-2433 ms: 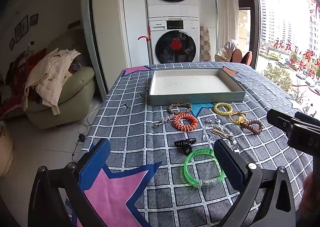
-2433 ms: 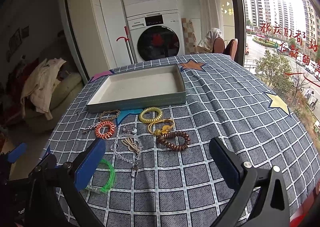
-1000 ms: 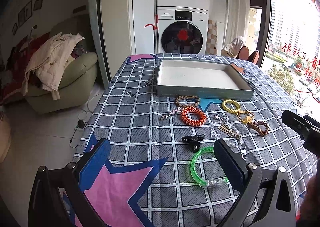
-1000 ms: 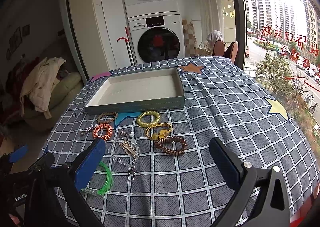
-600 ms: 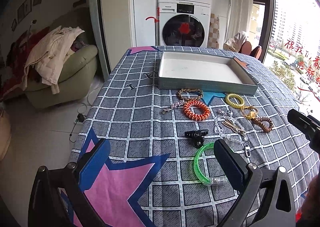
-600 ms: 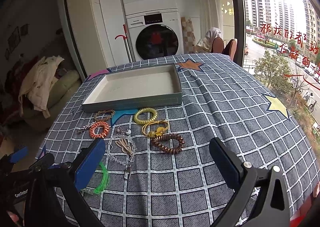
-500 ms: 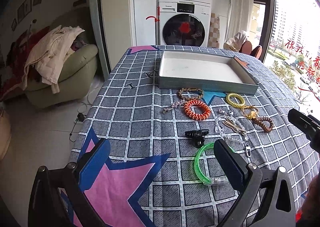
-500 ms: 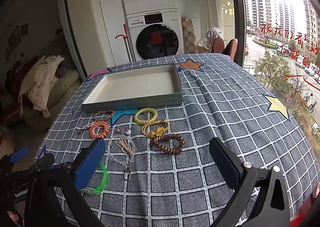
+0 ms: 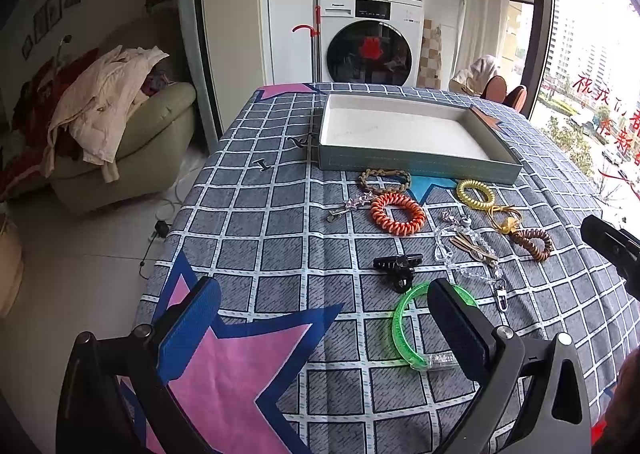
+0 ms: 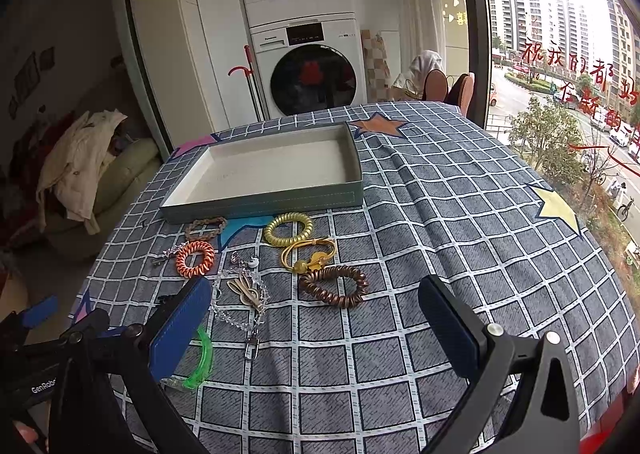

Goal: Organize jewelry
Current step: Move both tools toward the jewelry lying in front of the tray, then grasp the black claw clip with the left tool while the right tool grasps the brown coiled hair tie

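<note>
An empty grey-green tray (image 9: 420, 166) (image 10: 264, 200) stands at the far side of the checked tablecloth. In front of it lie an orange coil band (image 9: 398, 213) (image 10: 195, 259), a yellow coil band (image 9: 476, 193) (image 10: 288, 229), a brown coil band (image 9: 534, 243) (image 10: 334, 286), a braided bracelet (image 9: 386, 179), a gold cord charm (image 10: 310, 256), a clear bead chain (image 9: 466, 254) (image 10: 240, 294), a black hair claw (image 9: 398, 266) and a green bangle (image 9: 404, 328) (image 10: 204, 354). My left gripper (image 9: 320, 330) is open and empty above the near edge. My right gripper (image 10: 316, 326) is open and empty, nearer than the brown band.
A silver clip (image 9: 350, 206) lies left of the orange band. Two small dark pins (image 9: 264, 164) lie left of the tray. A green armchair with clothes (image 9: 116, 134) stands left of the table. Stacked washing machines (image 9: 370, 34) stand behind, a window on the right.
Both grippers have stayed open and empty. The left view has shifted slightly, with the jewelry now sitting a little further right in it. No item on the cloth has moved.
</note>
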A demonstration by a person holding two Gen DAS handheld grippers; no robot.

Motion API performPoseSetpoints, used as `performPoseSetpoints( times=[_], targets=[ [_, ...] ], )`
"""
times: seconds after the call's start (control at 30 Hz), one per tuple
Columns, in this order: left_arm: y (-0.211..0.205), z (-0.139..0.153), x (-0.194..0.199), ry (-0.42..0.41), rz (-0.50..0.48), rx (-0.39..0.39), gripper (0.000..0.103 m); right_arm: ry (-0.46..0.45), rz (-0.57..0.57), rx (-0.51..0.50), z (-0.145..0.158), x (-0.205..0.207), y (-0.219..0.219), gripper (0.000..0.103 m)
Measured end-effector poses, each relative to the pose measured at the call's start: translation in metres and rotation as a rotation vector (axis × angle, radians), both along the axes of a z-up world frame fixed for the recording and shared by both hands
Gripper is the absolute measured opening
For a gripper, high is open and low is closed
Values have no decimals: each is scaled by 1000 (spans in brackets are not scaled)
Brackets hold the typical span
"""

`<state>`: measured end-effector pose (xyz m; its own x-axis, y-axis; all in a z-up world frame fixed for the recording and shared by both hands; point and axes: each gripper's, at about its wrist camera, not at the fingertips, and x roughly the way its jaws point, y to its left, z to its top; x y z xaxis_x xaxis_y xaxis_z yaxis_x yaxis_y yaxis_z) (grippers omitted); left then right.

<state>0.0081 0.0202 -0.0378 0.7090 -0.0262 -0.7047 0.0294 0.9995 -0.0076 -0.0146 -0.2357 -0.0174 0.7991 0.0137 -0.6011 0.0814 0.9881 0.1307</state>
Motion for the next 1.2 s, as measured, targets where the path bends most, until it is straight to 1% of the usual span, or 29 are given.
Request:
performPoseSetpoints(
  times=[0.3, 0.5, 0.63, 0.8, 0.93, 1.1, 1.17, 1.2],
  targets=[
    [-1, -2, 3, 7, -4, 5, 103, 10, -1, 3, -1, 2, -4, 103],
    [3, -5, 11, 31, -5, 0, 103, 29, 0, 7, -4, 9, -8, 103],
    [4, -9, 21, 50, -12, 6, 103, 58, -3, 17, -7, 16, -15, 103],
    [11, -19, 41, 94, -25, 11, 103, 121, -23, 4, -13, 31, -28, 103],
    [10, -27, 51, 126, -79, -8, 103, 195, -46, 1, -24, 43, -43, 103],
    [0, -32, 60, 155, -132, -28, 103, 260, -57, -8, -39, 59, -54, 103],
    [-6, -34, 62, 168, -152, -39, 103, 285, -50, -3, -46, 65, -55, 102],
    [-9, -35, 63, 174, -161, -41, 103, 296, -43, -4, -49, 68, -55, 98]
  ],
)
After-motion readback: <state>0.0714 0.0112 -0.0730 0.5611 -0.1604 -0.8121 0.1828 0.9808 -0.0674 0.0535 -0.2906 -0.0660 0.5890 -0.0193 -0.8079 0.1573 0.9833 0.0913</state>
